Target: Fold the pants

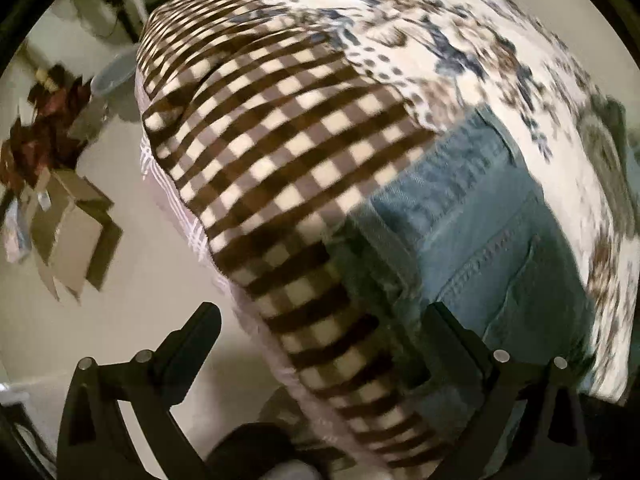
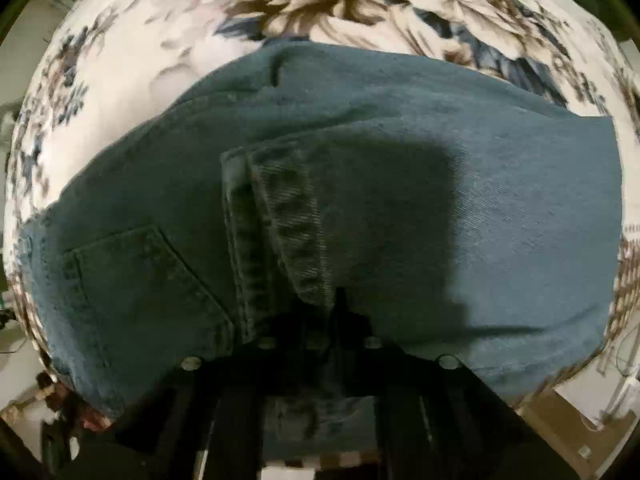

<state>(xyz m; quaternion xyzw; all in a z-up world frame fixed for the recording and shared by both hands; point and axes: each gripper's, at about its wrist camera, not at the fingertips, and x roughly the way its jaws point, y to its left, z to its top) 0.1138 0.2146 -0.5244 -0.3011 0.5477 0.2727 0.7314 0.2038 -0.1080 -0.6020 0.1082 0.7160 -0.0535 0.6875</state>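
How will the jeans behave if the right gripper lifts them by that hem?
The jeans will probably drape: they lie folded and creased. The thick seams suggest heavy denim, so expect sag. The floral bedcover looks soft and may drag along.

A bed [image 1: 460,32] with floral sheet and checked blanket [image 1: 256,152] stood on pale floor [image 1: 152,280]; cardboard boxes [image 1: 68,232] lay beside it

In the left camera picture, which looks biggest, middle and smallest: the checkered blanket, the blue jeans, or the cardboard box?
1. checkered blanket
2. jeans
3. cardboard box
Only as pictured; distance from the camera distorts true size.
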